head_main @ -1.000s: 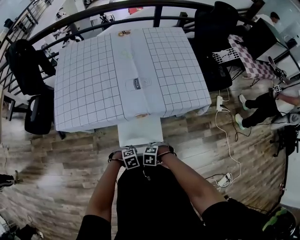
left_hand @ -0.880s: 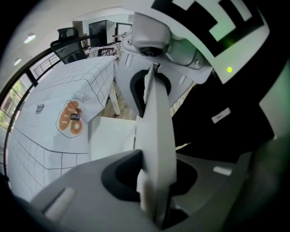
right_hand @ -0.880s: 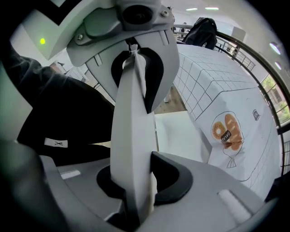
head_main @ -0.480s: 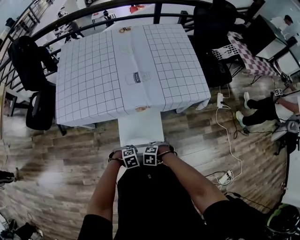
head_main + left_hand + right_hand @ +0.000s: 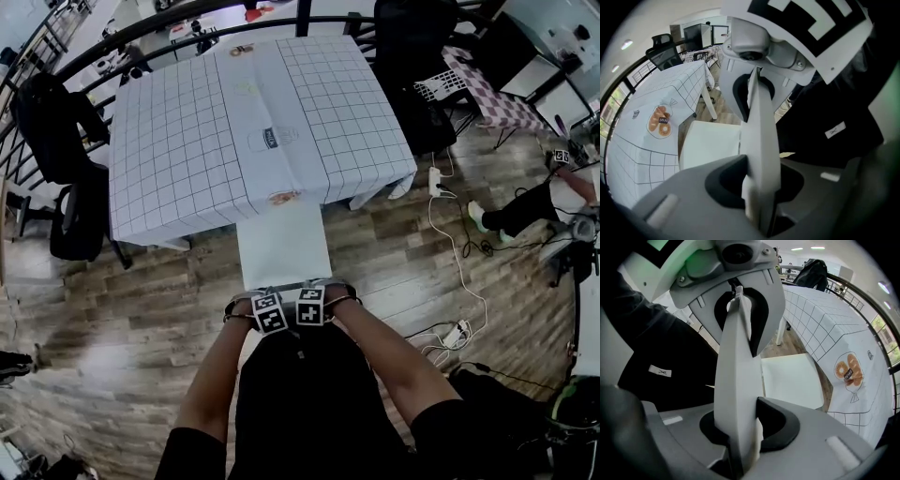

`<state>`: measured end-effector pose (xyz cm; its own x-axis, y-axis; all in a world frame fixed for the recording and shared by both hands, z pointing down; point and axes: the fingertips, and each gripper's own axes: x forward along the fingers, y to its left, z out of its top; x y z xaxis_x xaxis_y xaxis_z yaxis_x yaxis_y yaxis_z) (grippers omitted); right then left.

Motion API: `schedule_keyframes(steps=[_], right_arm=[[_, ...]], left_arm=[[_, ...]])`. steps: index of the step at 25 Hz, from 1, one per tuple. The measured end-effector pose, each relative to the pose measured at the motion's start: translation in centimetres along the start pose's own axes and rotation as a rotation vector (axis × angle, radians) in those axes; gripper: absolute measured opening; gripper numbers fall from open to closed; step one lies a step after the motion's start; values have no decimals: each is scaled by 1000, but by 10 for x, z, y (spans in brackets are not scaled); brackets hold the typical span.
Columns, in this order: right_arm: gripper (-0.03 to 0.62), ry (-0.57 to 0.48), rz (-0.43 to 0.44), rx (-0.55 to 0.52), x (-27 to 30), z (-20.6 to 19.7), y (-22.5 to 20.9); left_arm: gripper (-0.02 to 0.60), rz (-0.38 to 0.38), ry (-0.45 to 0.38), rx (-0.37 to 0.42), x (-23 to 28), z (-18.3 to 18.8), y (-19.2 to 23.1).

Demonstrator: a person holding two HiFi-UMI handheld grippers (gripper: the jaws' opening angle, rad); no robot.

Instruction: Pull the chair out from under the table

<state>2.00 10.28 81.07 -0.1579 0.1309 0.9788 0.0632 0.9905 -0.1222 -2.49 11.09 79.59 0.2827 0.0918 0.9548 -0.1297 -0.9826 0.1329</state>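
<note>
Left gripper [image 5: 259, 298] and right gripper [image 5: 321, 289] both clamp the chair [image 5: 281, 244] by its back; draw it evenly nearward, square to the table [image 5: 187, 141].

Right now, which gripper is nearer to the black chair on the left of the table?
Left. The left gripper holds the back of the white chair on the side toward the black chair. The right gripper holds it just beside, farther away.
</note>
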Motion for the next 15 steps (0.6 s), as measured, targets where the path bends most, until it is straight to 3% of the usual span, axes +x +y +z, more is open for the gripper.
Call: schedule_keyframes(steps=[15], right_arm=[[95,-16,-19,14,28,-7,50]], left_arm=[[97,19,1,-12,28,-11,-50]])
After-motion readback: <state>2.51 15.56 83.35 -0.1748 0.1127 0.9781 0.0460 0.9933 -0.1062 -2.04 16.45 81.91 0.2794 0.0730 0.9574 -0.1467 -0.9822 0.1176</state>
